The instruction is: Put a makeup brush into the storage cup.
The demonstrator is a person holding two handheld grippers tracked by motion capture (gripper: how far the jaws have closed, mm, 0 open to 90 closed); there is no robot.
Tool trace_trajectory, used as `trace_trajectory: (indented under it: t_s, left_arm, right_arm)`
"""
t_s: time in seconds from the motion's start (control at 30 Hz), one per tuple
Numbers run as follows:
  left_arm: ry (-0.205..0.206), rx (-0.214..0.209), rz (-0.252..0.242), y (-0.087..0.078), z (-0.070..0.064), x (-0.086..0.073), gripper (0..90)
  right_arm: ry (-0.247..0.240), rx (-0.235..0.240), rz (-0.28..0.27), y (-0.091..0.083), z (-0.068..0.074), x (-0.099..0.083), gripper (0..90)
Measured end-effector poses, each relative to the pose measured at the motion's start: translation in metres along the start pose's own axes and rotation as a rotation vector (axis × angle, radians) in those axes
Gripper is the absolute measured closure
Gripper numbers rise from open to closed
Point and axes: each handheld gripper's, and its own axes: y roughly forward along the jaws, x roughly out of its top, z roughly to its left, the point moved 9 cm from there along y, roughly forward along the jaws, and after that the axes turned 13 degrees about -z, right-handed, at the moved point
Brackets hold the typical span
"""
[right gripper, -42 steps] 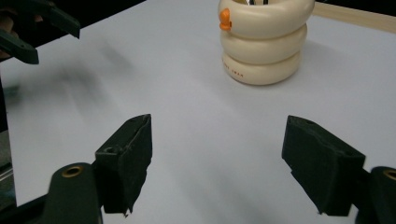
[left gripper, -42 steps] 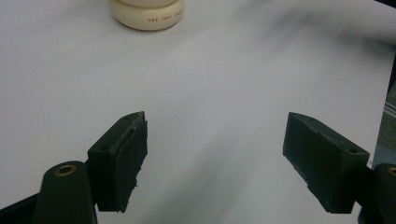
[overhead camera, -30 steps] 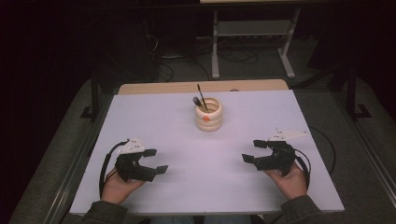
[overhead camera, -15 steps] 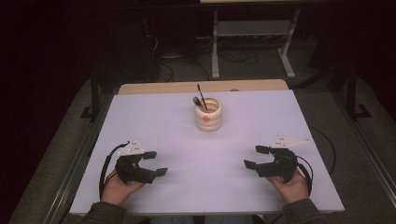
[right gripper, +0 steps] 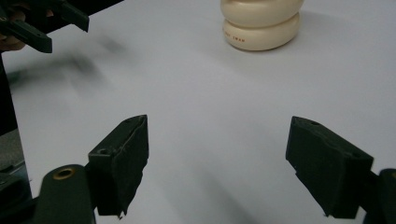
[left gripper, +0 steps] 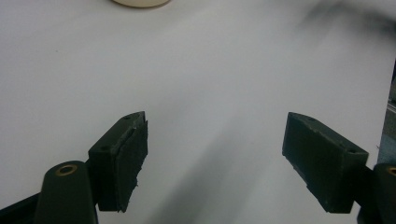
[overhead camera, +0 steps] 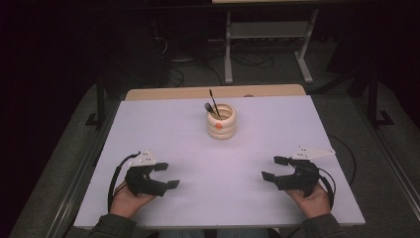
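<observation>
A cream ribbed pot (overhead camera: 221,121) with an orange dot stands upright at the middle rear of the white table (overhead camera: 198,148); two dark utensils (overhead camera: 213,105) stick out of it. My left gripper (overhead camera: 167,175) rests near the front left edge, jaws wide apart and nothing between them. My right gripper (overhead camera: 275,167) sits near the front right, also open and empty. The pot's base (right gripper: 260,28) shows at the top of the right gripper view, and its bottom edge (left gripper: 140,2) at the top of the left gripper view. The left gripper (right gripper: 44,25) appears far off in the right gripper view.
A wooden strip (overhead camera: 213,91) runs along the table's far edge. Behind it stands a metal frame (overhead camera: 267,39) with cables on a dark floor. Cables trail from each gripper (overhead camera: 341,158). Bare white surface lies between the grippers and the pot.
Both hands have drawn back a little toward the table's front edge. The jaws stay apart and the pot has not moved.
</observation>
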Motion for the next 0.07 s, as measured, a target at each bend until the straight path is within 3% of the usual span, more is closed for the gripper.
trace_trajectory:
  t_s: [0.07]
  left_arm:
    - [0.009,-0.003,-0.002,0.0003,-0.0001,0.0012,21.7]
  right_arm:
    - [-0.008,0.0,0.002,0.0007,0.001,0.0008,20.3]
